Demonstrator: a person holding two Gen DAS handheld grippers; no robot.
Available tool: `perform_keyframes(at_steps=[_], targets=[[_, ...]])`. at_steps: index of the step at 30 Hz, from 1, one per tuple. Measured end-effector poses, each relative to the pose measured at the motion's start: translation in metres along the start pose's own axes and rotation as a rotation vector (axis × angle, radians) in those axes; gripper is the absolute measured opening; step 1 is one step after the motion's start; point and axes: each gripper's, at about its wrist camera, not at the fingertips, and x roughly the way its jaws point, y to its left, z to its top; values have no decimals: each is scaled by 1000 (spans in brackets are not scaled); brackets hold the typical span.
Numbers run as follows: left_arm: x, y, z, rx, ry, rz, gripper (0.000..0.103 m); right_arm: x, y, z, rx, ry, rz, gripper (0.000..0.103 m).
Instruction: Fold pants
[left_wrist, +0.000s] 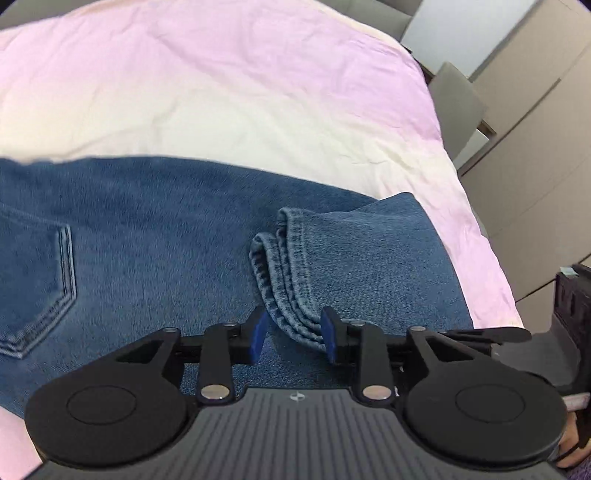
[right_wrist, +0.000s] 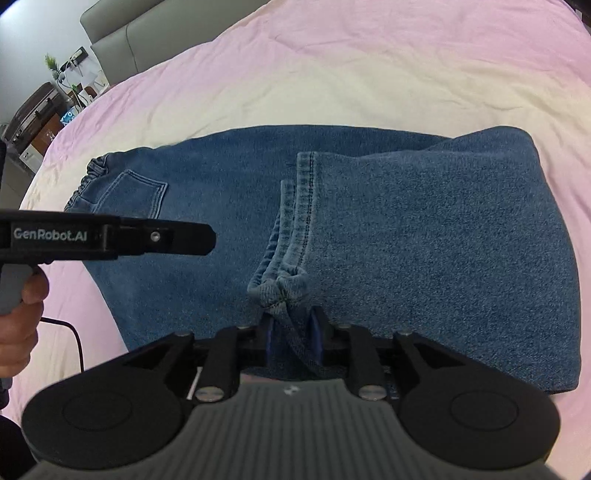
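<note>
A: Where were the jeans (right_wrist: 369, 229)?

B: Spread on the bed (right_wrist: 332, 74), on a pink and cream sheet. In the right wrist view they filled the middle of the frame, folded over, with the fold at the right and the elastic waistband (right_wrist: 86, 177) at the left. A back pocket (right_wrist: 140, 192) showed just right of the waistband.

A: And the leg hems?

B: The hems (right_wrist: 291, 229) lay stacked on top of the denim, running from the centre of the frame down to the lower centre.

A: What was the right gripper (right_wrist: 291, 332) doing?

B: It sat at the lower centre with its blue pads either side of the hem end. There was a gap on both sides of the cloth, so it looked released, not clenched.

A: The left gripper (left_wrist: 295, 328)?

B: Same story in the left wrist view: lower centre, pads apart, the hems (left_wrist: 288, 280) lying between them. The right pad sat just beside the cloth, the left one clear of it. Loosened, grasping nothing.

A: Anything else in view?

B: The left gripper's arm crossed the left edge of the right wrist view, held by a hand (right_wrist: 22, 295) at the lower left, with a black cable (right_wrist: 74, 336) trailing below.
</note>
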Motion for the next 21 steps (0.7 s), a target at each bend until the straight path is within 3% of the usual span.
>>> perform_keyframes(at_steps=[1,3,5,11,13,14,15,20,21], targets=[[3,3,2,-15,2,-1,38,-3,1,1,-5,3,15,29],[3,12,2,-46,-5,-4,39,-10,5,7,-2,-10,54,46],[4,20,0,-77,-6,-1,39,-14,7,16,18,-22,82,51],[5,20,-6,-71,0,29,40,25,17,26,19,46,-47,49],[6,18,-7,-72,6,17,43,33,14,20,37,58,-51,35],[7,19,-7,-75,11,7,44,33,10,18,53,60,-24,19],[8,19,-7,-78,13,-5,44,32,7,16,78,58,-1,14],[25,26,-9,-161,21,-78,59,11,5,9,93,7,95,11],[31,27,-9,-182,24,-88,60,6,6,9,84,1,115,5]])
